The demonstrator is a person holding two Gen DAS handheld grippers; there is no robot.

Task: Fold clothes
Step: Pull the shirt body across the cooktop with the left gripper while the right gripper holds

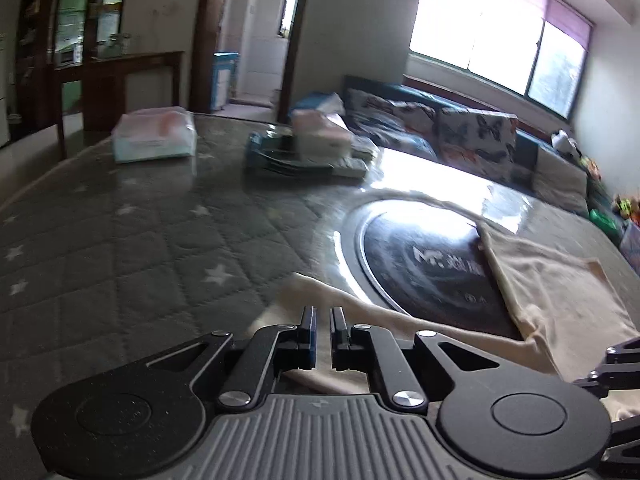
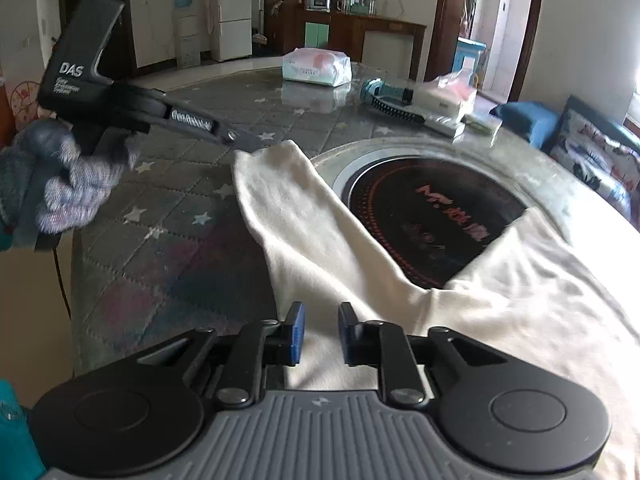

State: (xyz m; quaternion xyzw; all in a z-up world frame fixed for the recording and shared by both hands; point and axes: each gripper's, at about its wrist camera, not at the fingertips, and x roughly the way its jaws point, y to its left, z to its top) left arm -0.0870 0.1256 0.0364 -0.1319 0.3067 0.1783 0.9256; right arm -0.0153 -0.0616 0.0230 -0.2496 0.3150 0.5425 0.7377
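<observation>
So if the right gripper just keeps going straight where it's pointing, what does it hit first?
Most likely the cream garment: the right gripper points down at its sleeve, just ahead of the fingertips. The black cooktop lies beyond. Depth is uncertain.

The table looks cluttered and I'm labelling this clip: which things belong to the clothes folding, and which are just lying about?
Part of the job:
- cream garment, spread over the table
- left gripper
- right gripper

Just lying about:
- tissue pack
- brush
- round cooktop set in the table
- sofa cushions
</observation>
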